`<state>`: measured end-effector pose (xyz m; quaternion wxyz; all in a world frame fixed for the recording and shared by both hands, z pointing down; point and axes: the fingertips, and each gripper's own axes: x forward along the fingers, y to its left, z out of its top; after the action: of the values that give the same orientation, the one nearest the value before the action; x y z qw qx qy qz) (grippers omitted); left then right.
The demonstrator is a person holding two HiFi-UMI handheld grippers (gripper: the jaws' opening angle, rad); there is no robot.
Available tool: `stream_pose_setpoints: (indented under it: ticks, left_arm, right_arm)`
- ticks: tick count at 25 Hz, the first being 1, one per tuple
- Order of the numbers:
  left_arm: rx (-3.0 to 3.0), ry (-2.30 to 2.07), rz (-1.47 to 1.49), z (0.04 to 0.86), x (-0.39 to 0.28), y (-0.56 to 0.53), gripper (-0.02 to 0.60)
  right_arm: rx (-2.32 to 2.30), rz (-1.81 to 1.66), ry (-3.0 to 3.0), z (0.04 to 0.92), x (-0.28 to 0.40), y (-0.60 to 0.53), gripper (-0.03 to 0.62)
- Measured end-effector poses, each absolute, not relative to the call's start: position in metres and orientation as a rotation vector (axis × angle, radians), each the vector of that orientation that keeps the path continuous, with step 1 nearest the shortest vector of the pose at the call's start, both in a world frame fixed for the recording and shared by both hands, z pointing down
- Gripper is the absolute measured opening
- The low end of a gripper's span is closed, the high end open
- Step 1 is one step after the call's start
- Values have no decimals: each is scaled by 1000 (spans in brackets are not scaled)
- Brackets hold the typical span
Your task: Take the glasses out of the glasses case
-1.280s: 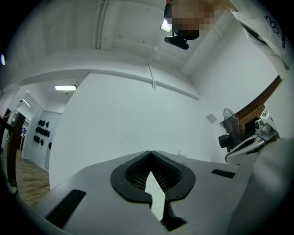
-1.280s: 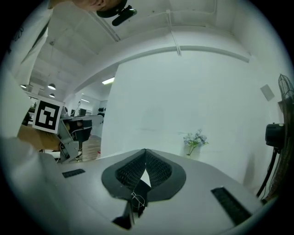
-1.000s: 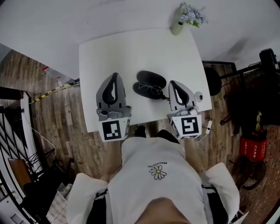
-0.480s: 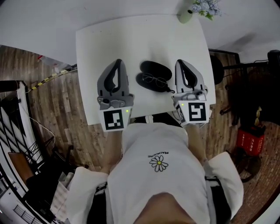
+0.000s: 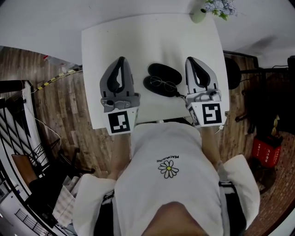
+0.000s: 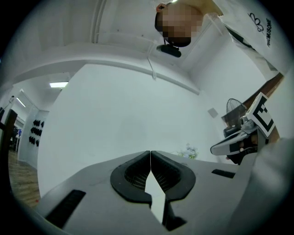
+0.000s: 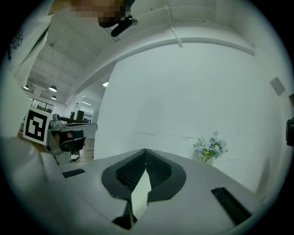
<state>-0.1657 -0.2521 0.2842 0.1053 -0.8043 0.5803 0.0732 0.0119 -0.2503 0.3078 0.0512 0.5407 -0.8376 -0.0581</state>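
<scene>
A black glasses case [image 5: 165,73] lies open in the middle of the white table [image 5: 147,37]. Thin-framed glasses [image 5: 161,84] rest in its nearer half. My left gripper [image 5: 121,59] hovers to the left of the case, jaws shut with nothing between them. My right gripper [image 5: 191,59] hovers to the right of the case, also shut and empty. Neither touches the case. In the left gripper view the jaw tips [image 6: 150,152] meet against a white wall. The right gripper view shows its tips [image 7: 145,150] together too; case and glasses are hidden in both.
A small vase of pale flowers [image 5: 205,10] stands at the table's far right corner, also seen as flowers [image 7: 209,148]. Wooden floor surrounds the table. A black chair [image 5: 233,73] and dark stands are to the right, a red box [image 5: 266,152] beyond.
Both grippers have moved forward over the table and now flank the case on either side. Their jaws stayed shut. The case and glasses have not moved.
</scene>
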Motion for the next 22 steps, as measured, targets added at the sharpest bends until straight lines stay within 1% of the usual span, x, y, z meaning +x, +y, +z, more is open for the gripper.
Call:
stream_pose_setpoints:
  ticks: [8,14,18,22]
  left_arm:
    - [-2306,1715,144,280,-180,-258,17]
    - [-2342,1595,19,270,-166,-266,21]
    - [-2421,1413,-122,263,-149,-276,84]
    - [-2448,1263,-186,260,-128,-277,113]
  right_arm:
    - [1619,-87,-2587,320,16,-255,9]
    - [1581,-45,-2603,329,23,-248,9]
    - [1591,14,-2622,334,37,-239,9]
    - [1634,-8,-2567,341,54,-234,9]
